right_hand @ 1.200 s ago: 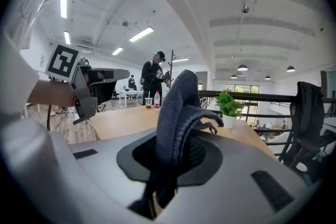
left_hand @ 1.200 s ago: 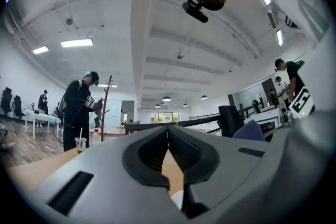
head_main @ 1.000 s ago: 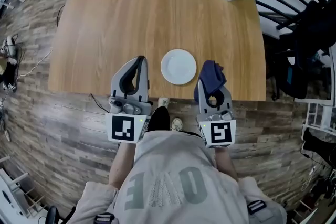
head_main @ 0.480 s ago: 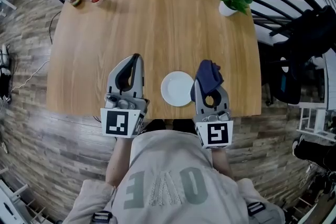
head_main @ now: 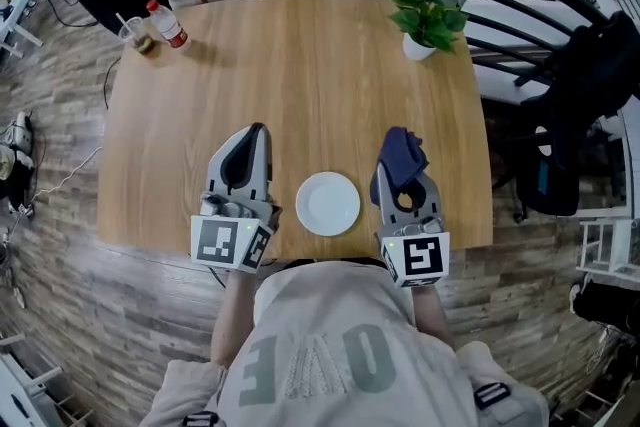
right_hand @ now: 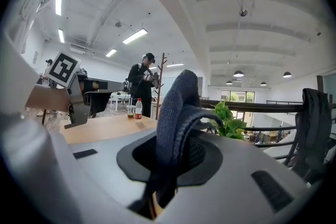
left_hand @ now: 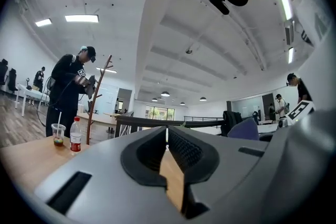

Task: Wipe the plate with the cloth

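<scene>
Head view | left gripper [head_main: 257,129] together, empty | right gripper [head_main: 398,161] clamped on cloth [head_main: 402,143] | shirt [head_main: 320,310] print "OVE"

plate [head_main: 328,204]: white, round, lies flat, near centre | cloth [head_main: 402,151]: dark blue, bunched, pinched in right gripper [head_main: 398,170], right of plate

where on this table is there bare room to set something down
The middle of the table is bare, bordered by the bottle and cup at the far left, the potted plant at the far right, and the plate nearer the person. The near edge is crowded: plate between the shut left gripper and the right gripper clamping the cloth.
</scene>
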